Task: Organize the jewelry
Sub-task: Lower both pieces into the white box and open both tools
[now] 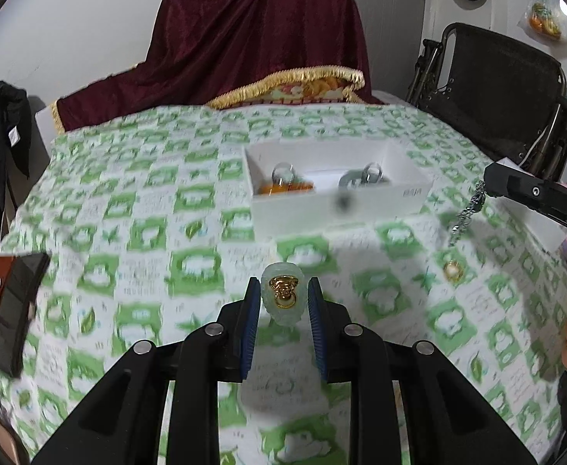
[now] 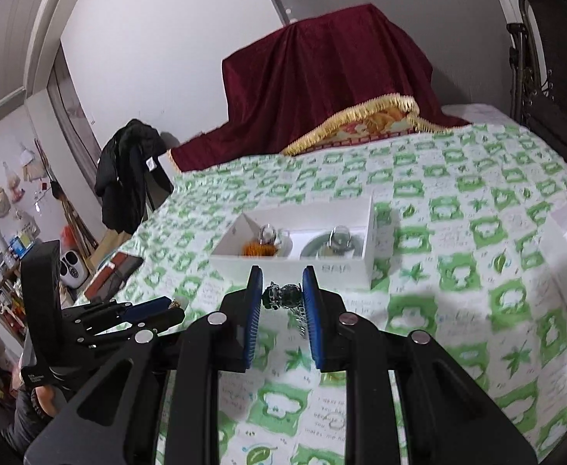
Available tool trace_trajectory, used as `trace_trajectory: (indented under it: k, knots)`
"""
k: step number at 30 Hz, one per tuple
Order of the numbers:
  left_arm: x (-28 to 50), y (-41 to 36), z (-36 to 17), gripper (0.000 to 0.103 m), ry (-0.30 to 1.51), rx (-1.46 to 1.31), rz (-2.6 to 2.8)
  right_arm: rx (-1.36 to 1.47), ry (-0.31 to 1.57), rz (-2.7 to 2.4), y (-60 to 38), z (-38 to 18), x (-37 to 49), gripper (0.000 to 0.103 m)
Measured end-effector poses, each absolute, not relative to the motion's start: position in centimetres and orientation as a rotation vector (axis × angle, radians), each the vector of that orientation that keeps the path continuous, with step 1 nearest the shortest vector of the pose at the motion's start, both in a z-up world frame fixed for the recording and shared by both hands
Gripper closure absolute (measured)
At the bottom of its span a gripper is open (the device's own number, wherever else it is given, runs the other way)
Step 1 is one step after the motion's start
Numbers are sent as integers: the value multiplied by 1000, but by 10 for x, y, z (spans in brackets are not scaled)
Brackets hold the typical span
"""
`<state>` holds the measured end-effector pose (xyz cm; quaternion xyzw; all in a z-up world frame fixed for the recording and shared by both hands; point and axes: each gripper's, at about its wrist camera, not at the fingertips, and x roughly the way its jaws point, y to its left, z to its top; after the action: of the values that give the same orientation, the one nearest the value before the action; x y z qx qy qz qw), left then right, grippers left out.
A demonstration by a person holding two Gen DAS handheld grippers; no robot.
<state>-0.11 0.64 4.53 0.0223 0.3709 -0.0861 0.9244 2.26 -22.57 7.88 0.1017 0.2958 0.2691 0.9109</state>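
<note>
My left gripper (image 1: 283, 299) is shut on a pale jade-like pendant (image 1: 283, 312) with a gold ornament, held above the green-patterned tablecloth (image 1: 148, 232). Beyond it stands a white open box (image 1: 334, 209) with an orange beaded piece (image 1: 283, 189) and silvery pieces (image 1: 361, 178) inside. At the right edge my right gripper (image 1: 492, 184) holds a dangling silver chain (image 1: 465, 213) with a gold round piece (image 1: 453, 270) below its lower end. In the right wrist view my right gripper (image 2: 283, 298) is shut on the chain (image 2: 279, 295), just before the box (image 2: 322, 271). The left gripper (image 2: 175, 309) is at lower left.
A maroon velvet cloth (image 1: 260, 38) covers something at the back, with a gold-fringed cushion (image 1: 303, 87) in front. A dark red and black case (image 1: 8, 302) lies at the table's left edge. A black folding chair (image 1: 496, 89) stands right. Another white box (image 2: 566, 228) sits far right.
</note>
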Motion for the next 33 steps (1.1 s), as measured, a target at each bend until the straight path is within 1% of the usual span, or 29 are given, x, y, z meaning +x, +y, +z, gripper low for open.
trace_trajectory:
  k: [7, 13, 17, 23, 28, 31, 32, 33]
  knots:
    - [34, -2, 83, 78, 704, 42, -200, 198, 564, 555, -218, 109, 45, 83]
    - [74, -5, 92, 78, 707, 16, -207, 195, 580, 564, -204, 114, 75, 83]
    - [96, -6, 85, 78, 733, -3, -206, 182, 615, 564, -190, 105, 96, 83]
    - [123, -8, 62, 78, 790, -13, -204, 191, 696, 537, -179, 74, 129, 83]
    - [133, -5, 46, 78, 824, -25, -213, 206, 769, 507, -181, 45, 147, 83]
    - [136, -5, 39, 78, 841, -29, -215, 227, 797, 502, -186, 36, 155, 81]
    - [136, -5, 38, 76, 841, -27, -212, 240, 801, 503, -188, 35, 156, 80]
    - [137, -7, 36, 73, 844, -24, -220, 264, 804, 510, -192, 34, 157, 78]
